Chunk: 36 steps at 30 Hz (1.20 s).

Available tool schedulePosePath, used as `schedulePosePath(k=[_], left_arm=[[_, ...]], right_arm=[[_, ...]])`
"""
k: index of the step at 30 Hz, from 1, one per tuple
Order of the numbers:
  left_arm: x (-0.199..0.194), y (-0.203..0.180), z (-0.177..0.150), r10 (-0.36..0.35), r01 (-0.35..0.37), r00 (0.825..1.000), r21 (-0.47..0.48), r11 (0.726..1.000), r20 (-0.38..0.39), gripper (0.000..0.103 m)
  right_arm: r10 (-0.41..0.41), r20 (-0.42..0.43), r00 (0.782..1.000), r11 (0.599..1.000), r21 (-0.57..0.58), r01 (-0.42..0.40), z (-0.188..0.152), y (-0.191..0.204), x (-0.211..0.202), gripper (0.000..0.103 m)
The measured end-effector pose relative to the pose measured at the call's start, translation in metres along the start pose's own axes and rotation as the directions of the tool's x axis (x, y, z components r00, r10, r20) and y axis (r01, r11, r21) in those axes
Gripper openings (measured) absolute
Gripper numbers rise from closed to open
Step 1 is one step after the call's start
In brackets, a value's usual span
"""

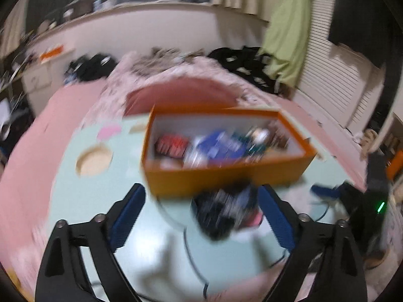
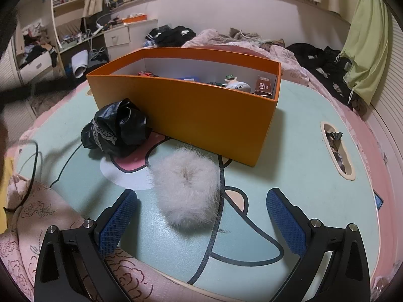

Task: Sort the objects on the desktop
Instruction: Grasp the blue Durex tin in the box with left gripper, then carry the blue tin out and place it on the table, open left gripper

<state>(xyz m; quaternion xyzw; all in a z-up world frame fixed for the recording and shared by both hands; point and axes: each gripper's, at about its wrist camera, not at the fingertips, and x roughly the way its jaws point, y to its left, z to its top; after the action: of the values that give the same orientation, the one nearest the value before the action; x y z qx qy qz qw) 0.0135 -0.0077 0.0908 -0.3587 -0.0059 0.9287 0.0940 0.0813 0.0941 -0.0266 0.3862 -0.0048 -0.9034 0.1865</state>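
Left gripper (image 1: 201, 216): I see its fingers spread wide; the view is smeared by motion blur.
Black bundle (image 1: 226, 214): a crumpled black bag-like thing with a strip of lace, seen between my left fingers, close to the right-hand blue pad (image 1: 275, 216). I cannot tell whether that pad touches it; the left-hand pad stands clear of it.
Orange box (image 1: 226, 176): an open cardboard box just beyond the left fingertips, directly behind the bundle. It holds several small items, blurred here; in the right wrist view a small figurine (image 2: 235, 81) and a brown packet (image 2: 264, 85) show at its right end.
Right gripper (image 2: 201, 214): I see its fingers spread wide, gripping nothing.
Fluffy white pom-pom (image 2: 187, 188): lying on the table between and just ahead of my right fingertips, apart from both pads.
Bundle, right wrist view: ahead and to the left of the left-hand finger, resting against the box's near wall.
Table (image 2: 302, 138): pale green top with a cartoon print; a slot (image 2: 337, 148) cut into it lies beyond the right-hand finger, with wrappers inside.
Surroundings: pink patterned bedding (image 2: 37, 214) borders the table beside the left-hand finger.
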Motion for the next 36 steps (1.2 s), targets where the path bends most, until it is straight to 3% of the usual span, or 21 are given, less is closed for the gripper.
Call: schedulePosePath(k=[3,5,7,9,13,15,20,22,25,30,32,33,36], left_arm=[[0.018,-0.009,0.035,-0.034,0.037,0.998,0.083,0.996,-0.046,0.078],[0.049,-0.022,0.057,-0.037,0.061,0.990,0.177,0.982,-0.138,0.077],[0.082,-0.032,0.071,-0.019,0.090,0.968,0.272,0.958,-0.251,0.077],[0.112,-0.039,0.078,-0.002,0.127,0.932,0.322,0.938,-0.363,0.077],[0.154,-0.040,0.084,0.000,0.171,0.866,0.296,0.940,-0.501,0.077],[0.170,-0.041,0.084,0.008,0.175,0.836,0.281,0.944,-0.548,0.069],[0.188,-0.049,0.075,0.127,0.115,0.821,0.380,0.918,-0.556,0.071],[0.190,-0.046,0.074,0.114,0.123,0.814,0.360,0.925,-0.570,0.071],[0.193,-0.029,0.079,0.021,0.173,0.789,0.254,0.951,-0.614,0.067],[0.182,-0.018,0.080,-0.011,0.162,0.832,0.224,0.961,-0.554,0.066],[0.168,-0.018,0.088,-0.047,0.169,0.863,0.200,0.965,-0.503,0.066],[0.152,-0.018,0.096,-0.098,0.199,0.883,0.176,0.964,-0.460,0.066],[0.096,-0.015,0.115,-0.238,0.288,0.916,0.116,0.951,-0.324,0.066]], right_arm=[[0.000,0.000,1.000,1.000,0.000,0.000,0.000,0.000,0.000,0.103],[0.001,0.000,1.000,1.000,0.000,-0.001,-0.001,0.000,0.000,0.103],[0.001,0.002,1.000,1.000,0.000,-0.001,0.000,0.002,-0.002,0.103],[0.000,0.002,1.000,1.000,0.000,0.000,-0.001,0.004,-0.003,0.103],[0.001,0.004,1.000,1.000,0.000,-0.001,0.000,0.003,-0.002,0.103],[0.001,0.003,1.000,1.000,0.000,-0.001,0.000,0.003,-0.002,0.103],[0.001,0.003,1.000,1.000,0.001,-0.001,0.001,0.003,-0.001,0.103],[0.002,0.004,1.000,1.000,0.002,-0.002,0.001,0.004,-0.002,0.103],[0.002,0.004,1.000,1.000,0.002,-0.002,0.001,0.004,-0.002,0.103],[0.003,0.005,1.000,1.000,0.003,-0.003,0.001,0.004,-0.002,0.103],[0.003,0.006,1.000,1.000,0.003,-0.003,0.000,0.004,-0.002,0.103],[0.003,0.006,1.000,1.000,0.003,-0.003,0.001,0.004,-0.002,0.103],[0.003,0.006,1.000,1.000,0.004,-0.003,0.000,0.004,-0.002,0.103]])
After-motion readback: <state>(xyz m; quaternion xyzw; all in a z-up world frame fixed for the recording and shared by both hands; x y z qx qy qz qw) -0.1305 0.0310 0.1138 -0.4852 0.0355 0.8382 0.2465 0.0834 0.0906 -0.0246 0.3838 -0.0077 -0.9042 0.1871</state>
